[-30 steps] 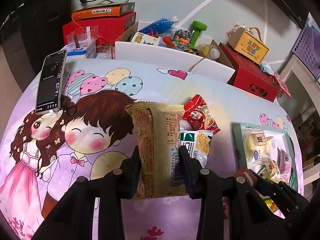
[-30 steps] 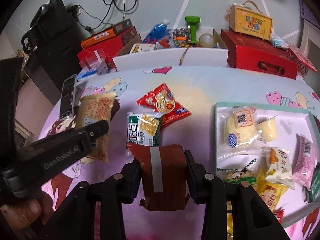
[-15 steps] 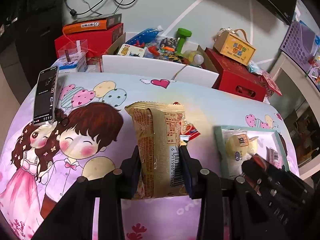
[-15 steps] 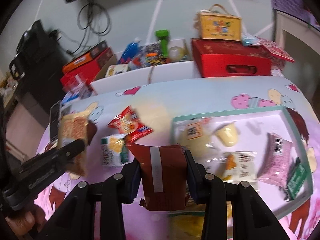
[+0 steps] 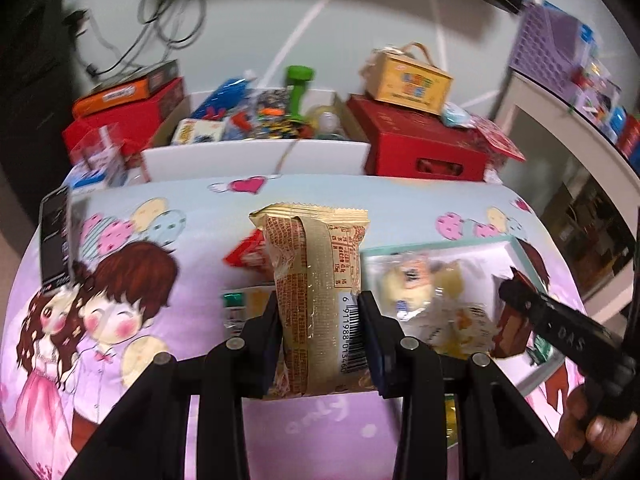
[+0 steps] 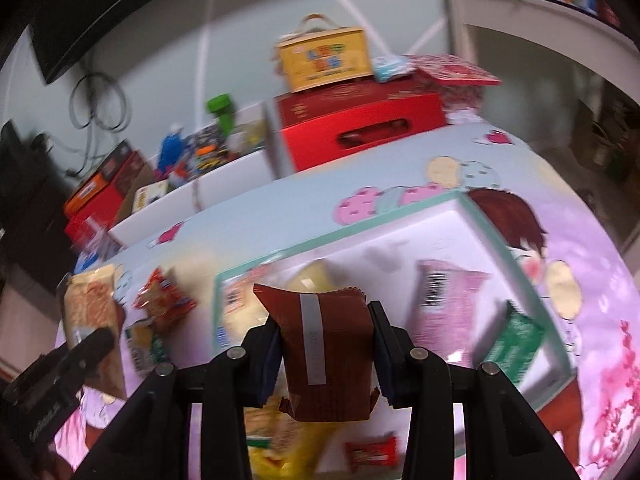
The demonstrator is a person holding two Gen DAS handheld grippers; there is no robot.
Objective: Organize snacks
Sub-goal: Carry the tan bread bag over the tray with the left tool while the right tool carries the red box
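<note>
between each hand-held gripper's fingers: left (image 5: pixel 318 316) pinches gold packet (image 5: pixel 316 280), right (image 6: pixel 324 332) brown packet (image 6: pixel 324 344).

Glossy crinkled plastic wraps the tan snack packet (image 5: pixel 316 304); brown packet (image 6: pixel 326 356) looks matt.

Pale gold with orange-red print and a black-on-white barcode: the wrapper (image 5: pixel 316 300). Plain reddish brown with one grey stripe: the packet (image 6: pixel 324 344). Mint green around the rim, white inside: the tray (image 6: pixel 400 216). Beside the tray, lilac and pale blue with cartoon children, hearts and spotted balloons: the tablecloth (image 5: pixel 132 264).
</note>
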